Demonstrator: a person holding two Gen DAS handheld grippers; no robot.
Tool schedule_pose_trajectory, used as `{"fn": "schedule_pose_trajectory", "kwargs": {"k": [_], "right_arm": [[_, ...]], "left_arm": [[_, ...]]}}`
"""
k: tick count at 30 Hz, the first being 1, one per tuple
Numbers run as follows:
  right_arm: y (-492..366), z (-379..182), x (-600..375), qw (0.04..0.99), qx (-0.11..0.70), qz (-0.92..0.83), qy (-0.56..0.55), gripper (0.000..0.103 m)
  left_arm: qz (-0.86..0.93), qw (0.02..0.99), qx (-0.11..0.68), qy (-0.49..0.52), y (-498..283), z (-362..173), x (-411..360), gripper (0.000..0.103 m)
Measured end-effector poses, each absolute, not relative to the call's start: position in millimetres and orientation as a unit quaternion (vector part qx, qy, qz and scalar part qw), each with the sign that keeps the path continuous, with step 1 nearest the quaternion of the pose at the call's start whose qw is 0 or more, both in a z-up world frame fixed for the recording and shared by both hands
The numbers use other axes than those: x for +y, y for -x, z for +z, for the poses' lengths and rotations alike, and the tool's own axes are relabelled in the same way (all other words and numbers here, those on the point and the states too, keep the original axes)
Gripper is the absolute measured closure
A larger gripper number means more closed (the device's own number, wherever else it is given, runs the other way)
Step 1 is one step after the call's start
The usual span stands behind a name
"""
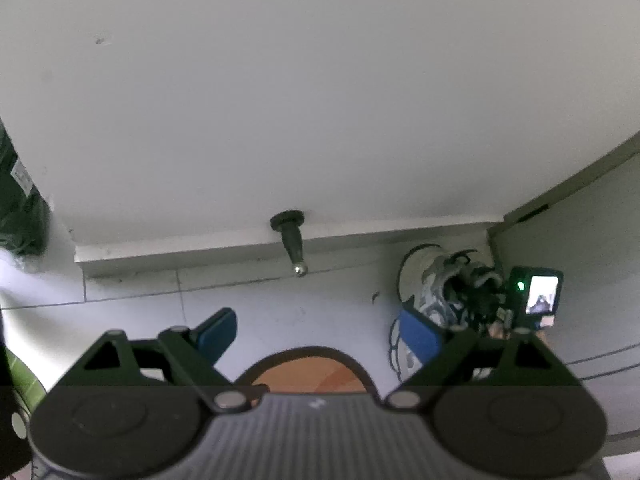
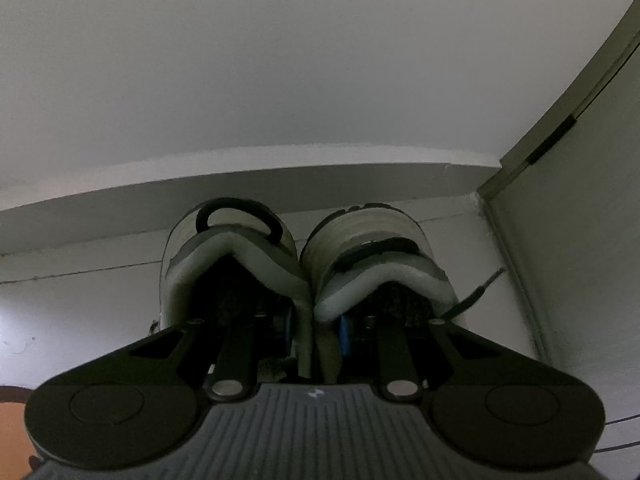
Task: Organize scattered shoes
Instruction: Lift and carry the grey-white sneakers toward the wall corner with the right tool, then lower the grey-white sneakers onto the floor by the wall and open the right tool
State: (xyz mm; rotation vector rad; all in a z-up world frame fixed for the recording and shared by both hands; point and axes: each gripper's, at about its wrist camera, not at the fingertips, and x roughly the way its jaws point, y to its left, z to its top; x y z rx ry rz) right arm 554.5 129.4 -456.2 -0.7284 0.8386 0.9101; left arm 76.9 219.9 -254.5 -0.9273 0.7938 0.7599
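Note:
A pair of white and grey sneakers point(image 2: 240, 264) stands toes to the white wall, the two shoes side by side near the corner by the door. My right gripper point(image 2: 315, 330) is shut on their two inner collars, which are pinched together between its blue pads point(image 2: 343, 332). In the left wrist view the same sneakers point(image 1: 432, 280) appear at the right, with the right gripper's body and lit screen point(image 1: 538, 292) over them. My left gripper point(image 1: 318, 336) is open above the pale tiled floor with nothing between its fingers point(image 1: 216, 334).
A black door stopper point(image 1: 294, 240) sticks out from the skirting board. A round orange mat point(image 1: 312, 372) lies just under the left gripper. A door frame point(image 2: 560, 128) closes the corner on the right. Something dark green point(image 1: 20, 208) stands at the left edge.

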Motion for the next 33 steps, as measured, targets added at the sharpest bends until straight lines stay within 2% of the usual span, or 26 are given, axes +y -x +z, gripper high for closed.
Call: {"fn": "schedule_pose_trajectory", "kwargs": {"k": [7,12,14,17,19,21,23,25,28,33], "right_arm": [[-545.8,-481.8,148.5,0.748,0.372,0.419,0.356,0.078],[-554.3,-482.1,145.6,0.774,0.392,0.395,0.302,0.074],[-561.2,-479.2,142.4,0.778,0.409,0.389,0.275,0.068],[-559.5,-474.4,141.0,0.783,0.403,0.385,0.278,0.054],[-557.2,-466.9,136.6,0.79,0.387,0.381,0.282,0.039],[-558.9,-459.0,131.6,0.79,0.385,0.387,0.278,0.039],[-562.4,-447.8,124.5,0.802,0.373,0.386,0.261,0.033],[-566.4,-432.9,113.9,0.819,0.358,0.383,0.234,0.016],[-566.5,-418.0,90.4,0.83,0.353,0.386,0.192,0.008],[-551.0,-421.4,53.2,0.824,0.38,0.387,0.163,0.007]], "left_arm": [[0.351,0.759,0.368,0.406,-78.7,-253.0,219.3,0.013],[0.347,0.756,0.369,0.413,-77.8,-255.9,218.2,0.013],[0.343,0.758,0.371,0.412,-80.0,-257.5,216.8,0.013],[0.337,0.761,0.371,0.413,-81.0,-256.9,214.1,0.013],[0.335,0.762,0.364,0.418,-78.7,-253.2,213.6,0.013],[0.334,0.763,0.358,0.422,-78.0,-250.8,213.4,0.013],[0.33,0.768,0.36,0.415,-80.7,-249.7,210.2,0.013],[0.329,0.768,0.361,0.415,-81.7,-250.8,209.2,0.013],[0.331,0.76,0.363,0.426,-80.6,-255.9,211.1,0.013],[0.331,0.764,0.358,0.422,-80.6,-253.8,207.9,0.013]]}}
